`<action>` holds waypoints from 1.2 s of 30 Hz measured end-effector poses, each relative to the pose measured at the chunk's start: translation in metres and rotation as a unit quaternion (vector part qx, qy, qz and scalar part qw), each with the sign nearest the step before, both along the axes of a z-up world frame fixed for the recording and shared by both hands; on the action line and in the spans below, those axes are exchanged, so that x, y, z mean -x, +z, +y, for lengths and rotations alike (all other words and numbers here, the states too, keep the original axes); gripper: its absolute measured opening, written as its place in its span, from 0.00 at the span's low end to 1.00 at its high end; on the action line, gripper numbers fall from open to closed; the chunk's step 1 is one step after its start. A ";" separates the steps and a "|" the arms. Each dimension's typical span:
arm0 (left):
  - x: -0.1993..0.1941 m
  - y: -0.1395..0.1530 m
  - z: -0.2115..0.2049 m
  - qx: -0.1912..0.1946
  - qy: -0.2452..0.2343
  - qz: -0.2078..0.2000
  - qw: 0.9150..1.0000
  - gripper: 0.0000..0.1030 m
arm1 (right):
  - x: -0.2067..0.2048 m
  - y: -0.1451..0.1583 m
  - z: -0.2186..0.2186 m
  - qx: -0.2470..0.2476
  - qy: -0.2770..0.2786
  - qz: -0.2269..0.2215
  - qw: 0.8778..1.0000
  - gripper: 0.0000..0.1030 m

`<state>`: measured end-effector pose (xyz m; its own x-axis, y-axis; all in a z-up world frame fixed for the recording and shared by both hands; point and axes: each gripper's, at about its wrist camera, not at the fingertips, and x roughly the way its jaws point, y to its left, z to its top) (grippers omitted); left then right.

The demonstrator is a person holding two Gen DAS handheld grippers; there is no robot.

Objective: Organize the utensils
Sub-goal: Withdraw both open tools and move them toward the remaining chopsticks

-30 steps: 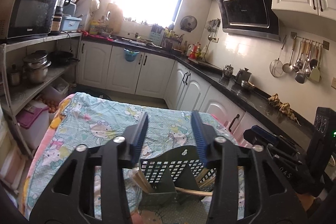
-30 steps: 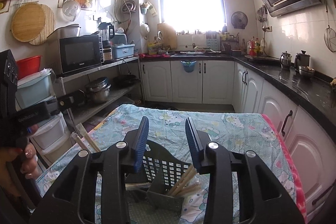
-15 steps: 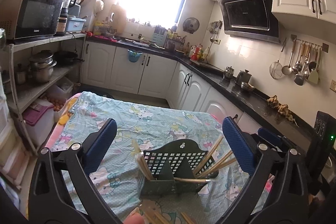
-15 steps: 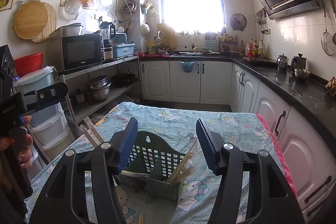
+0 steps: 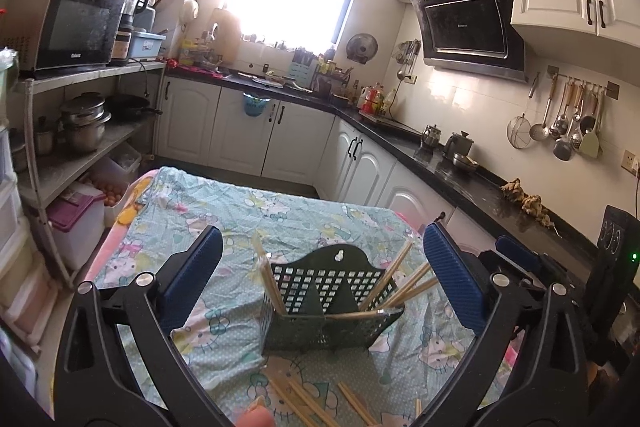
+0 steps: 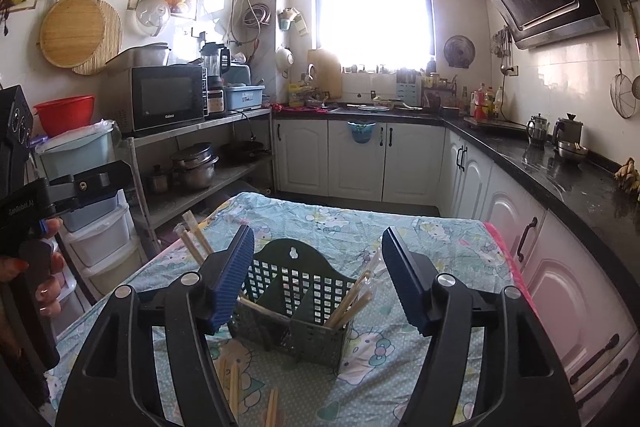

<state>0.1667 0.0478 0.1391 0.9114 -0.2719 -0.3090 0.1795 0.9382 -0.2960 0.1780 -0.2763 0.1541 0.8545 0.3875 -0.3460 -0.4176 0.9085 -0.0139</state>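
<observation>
A dark green mesh utensil holder [image 5: 328, 303] stands on the table with the patterned cloth [image 5: 280, 215]. It also shows in the right wrist view [image 6: 296, 303]. Wooden chopsticks [image 5: 404, 283] lean in its right compartment, and some stick up at its left side [image 5: 268, 279]. Loose chopsticks [image 5: 308, 403] lie on the cloth in front of it; they also show in the right wrist view [image 6: 232, 387]. My left gripper [image 5: 322, 283] is open and empty, above and in front of the holder. My right gripper [image 6: 318, 279] is open and empty, also framing the holder.
A metal shelf rack [image 6: 200, 155] with a microwave and pots stands left of the table. White cabinets under a black counter [image 6: 560, 171] run along the right and far wall. Plastic drawers [image 6: 100, 227] stand at the table's left edge.
Both grippers have opened from nearly shut to wide open and drawn back and up from the holder. The loose chopsticks in front of it have come into view.
</observation>
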 end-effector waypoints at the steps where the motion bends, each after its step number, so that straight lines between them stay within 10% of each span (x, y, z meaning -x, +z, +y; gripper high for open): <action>1: 0.001 -0.002 0.000 0.000 -0.001 0.003 1.000 0.90 | 0.002 -0.001 -0.001 0.000 0.000 0.001 1.000 0.62; 36: 0.030 -0.087 -0.008 -0.029 -0.011 0.108 0.994 0.90 | 0.049 -0.069 0.014 0.062 0.030 0.084 0.994 0.63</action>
